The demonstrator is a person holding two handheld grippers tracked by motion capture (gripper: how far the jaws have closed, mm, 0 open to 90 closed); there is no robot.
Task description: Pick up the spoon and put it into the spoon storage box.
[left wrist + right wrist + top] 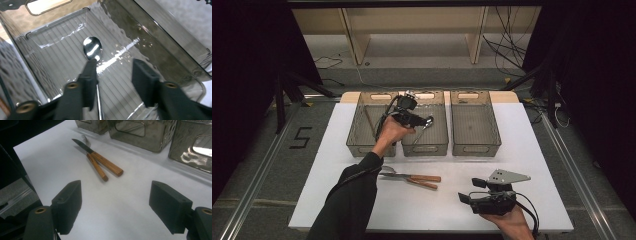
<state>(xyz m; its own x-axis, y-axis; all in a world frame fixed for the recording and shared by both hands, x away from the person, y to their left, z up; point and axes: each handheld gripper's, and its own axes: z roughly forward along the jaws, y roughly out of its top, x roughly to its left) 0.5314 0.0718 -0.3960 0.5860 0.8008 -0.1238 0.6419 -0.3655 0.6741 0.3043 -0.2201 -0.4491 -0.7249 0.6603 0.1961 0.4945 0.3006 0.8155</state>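
Observation:
A metal spoon lies on the ribbed floor of the middle smoky bin, which stands in the back row of the table. My left gripper hangs over that bin, pointing down into it. Its jaws stand apart, and the spoon's handle runs beside the inner face of one finger with no squeeze on it. My right gripper rests near the table's front right, wide open over bare white surface.
Two wooden-handled utensils, one a knife, lie crossed in the middle of the white table. A left bin and a right bin flank the middle one. Dark floor and cables surround the table.

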